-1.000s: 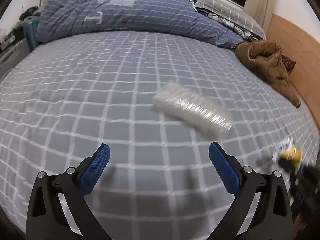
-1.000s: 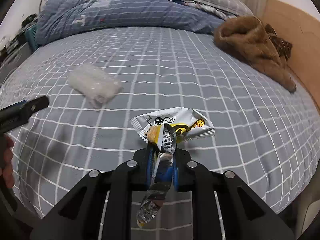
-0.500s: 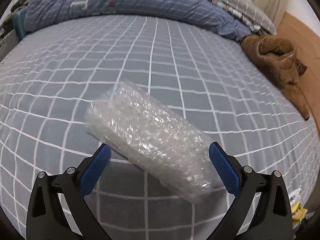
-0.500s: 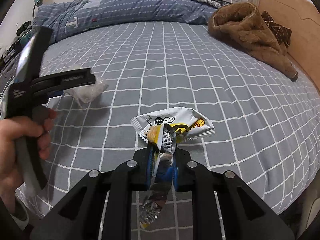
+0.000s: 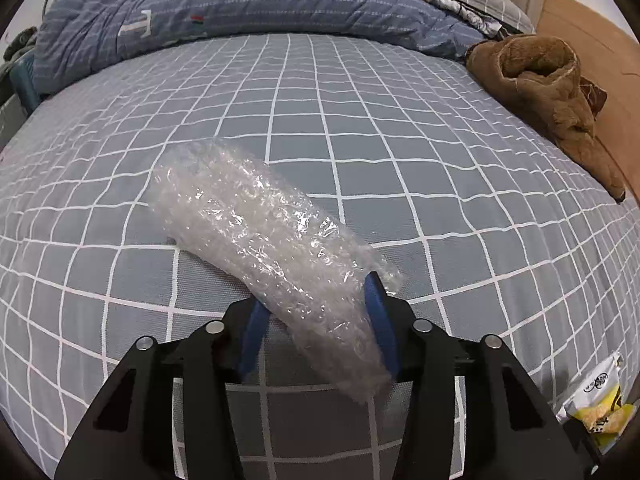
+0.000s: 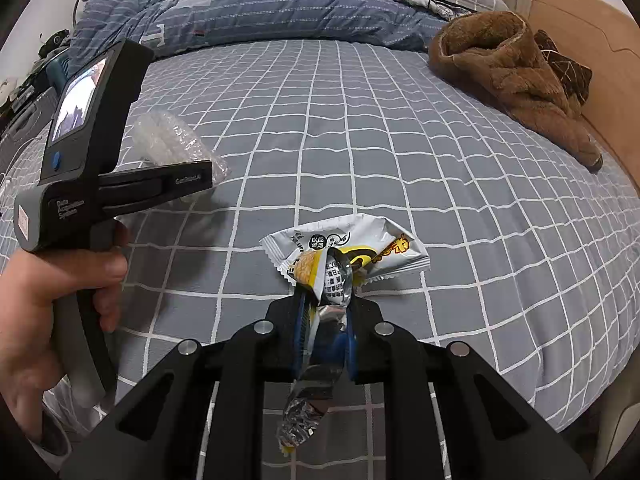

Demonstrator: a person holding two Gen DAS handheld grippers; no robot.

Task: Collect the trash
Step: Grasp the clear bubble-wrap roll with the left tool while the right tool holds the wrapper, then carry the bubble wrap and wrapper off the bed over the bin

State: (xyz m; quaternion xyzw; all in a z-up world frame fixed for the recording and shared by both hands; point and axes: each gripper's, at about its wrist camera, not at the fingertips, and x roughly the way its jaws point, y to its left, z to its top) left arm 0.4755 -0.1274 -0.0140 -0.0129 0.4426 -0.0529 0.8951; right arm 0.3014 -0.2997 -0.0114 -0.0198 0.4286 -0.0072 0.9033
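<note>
Two pieces of trash, two grips. Left gripper (image 5: pixel 316 316) — jaws just closed in, blue pads now pressing the near end of the bubble wrap roll (image 5: pixel 264 240), far end resting on the checked bedsheet (image 5: pixel 400 140). Right gripper (image 6: pixel 323 320) clenched on the crumpled snack wrapper (image 6: pixel 344 258), held above the sheet. Left hand (image 6: pixel 52 308) around the gripper handle. Brown fleece garment (image 5: pixel 548 92) far right by the headboard; blue duvet (image 5: pixel 240 4) bunched at the far edge.
</note>
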